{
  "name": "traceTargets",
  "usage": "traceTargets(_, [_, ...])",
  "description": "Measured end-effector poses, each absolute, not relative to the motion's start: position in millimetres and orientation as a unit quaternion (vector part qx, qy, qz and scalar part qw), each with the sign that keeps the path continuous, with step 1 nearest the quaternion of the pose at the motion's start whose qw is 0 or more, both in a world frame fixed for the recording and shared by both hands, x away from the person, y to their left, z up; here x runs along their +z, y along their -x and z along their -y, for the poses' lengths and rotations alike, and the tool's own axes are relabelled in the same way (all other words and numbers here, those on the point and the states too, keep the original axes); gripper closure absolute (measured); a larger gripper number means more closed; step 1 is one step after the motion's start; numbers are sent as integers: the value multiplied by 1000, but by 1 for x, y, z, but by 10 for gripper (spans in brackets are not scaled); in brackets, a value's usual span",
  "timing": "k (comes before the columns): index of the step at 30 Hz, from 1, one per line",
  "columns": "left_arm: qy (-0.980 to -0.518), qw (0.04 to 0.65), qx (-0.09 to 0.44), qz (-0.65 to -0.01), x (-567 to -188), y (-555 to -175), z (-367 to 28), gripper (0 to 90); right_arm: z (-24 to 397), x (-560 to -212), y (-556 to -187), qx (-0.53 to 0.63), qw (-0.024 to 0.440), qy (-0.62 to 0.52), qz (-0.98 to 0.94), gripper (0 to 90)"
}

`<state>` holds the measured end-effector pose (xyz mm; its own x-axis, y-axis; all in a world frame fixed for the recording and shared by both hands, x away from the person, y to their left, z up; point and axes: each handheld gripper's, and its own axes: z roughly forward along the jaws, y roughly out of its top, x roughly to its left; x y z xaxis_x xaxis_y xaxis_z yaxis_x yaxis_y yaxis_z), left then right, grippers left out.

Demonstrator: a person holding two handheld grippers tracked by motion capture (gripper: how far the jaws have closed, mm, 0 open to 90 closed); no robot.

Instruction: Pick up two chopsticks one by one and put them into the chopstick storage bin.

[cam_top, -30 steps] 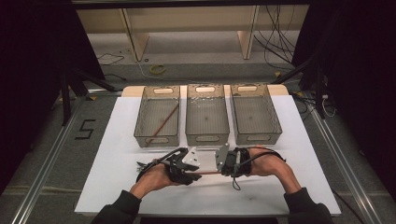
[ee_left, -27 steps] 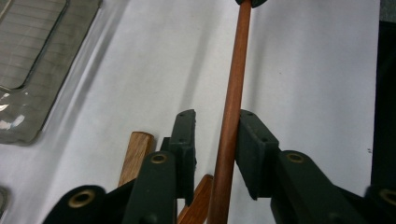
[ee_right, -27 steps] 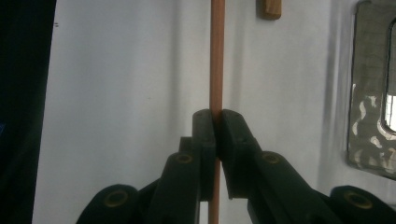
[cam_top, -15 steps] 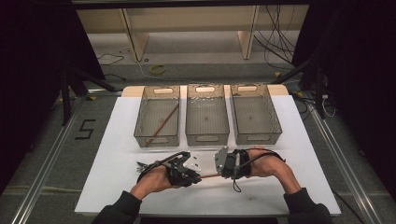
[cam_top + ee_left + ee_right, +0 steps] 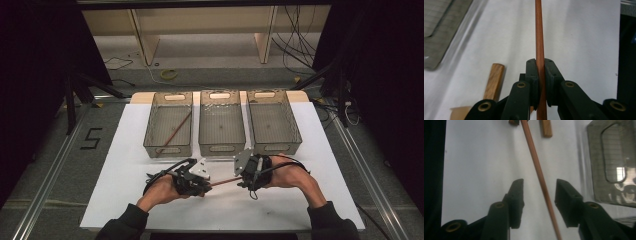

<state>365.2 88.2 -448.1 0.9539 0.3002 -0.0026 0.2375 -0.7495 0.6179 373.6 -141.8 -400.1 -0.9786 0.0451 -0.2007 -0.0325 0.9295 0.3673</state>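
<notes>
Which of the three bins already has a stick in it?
The left bin: a reddish stick lies diagonally inside. The middle bin and right bin look empty.

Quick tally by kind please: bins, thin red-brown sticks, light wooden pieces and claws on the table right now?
Mesh bins: 3, left, middle, right.
Thin red-brown sticks: 2, one in the left bin, one between the claws.
Light wooden pieces: 1, lying beside the held stick.
Claws: 2, left claw shut on the stick, right claw open around it.
Total: 8.
</notes>
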Motion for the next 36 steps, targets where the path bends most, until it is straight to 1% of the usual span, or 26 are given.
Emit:
traceTargets(3, [-927,334,57,-161,-445,-369,-96,827,145,-396,-372,216,107,-33,-970,476])
traceTargets(8, [-913,355,67,-189,-437,-374,-111,827,152,-392,-369,257,109,-76,-957,428])
traceTargets(13, [-900,371,80,-215,-427,-378,-125,827,155,-396,-366,305,110,-123,-938,434])
traceTargets(23, [-867,401,106,-276,-415,-390,-156,827,166,-419,-362,339,98,-195,-915,369])
traceTargets(28, [-850,412,120,-305,-409,-397,-171,827,174,-425,-362,360,104,-232,-897,355])
traceTargets(36, [-831,417,130,-343,-408,-410,-184,828,181,-432,-356,373,95,-246,-890,337])
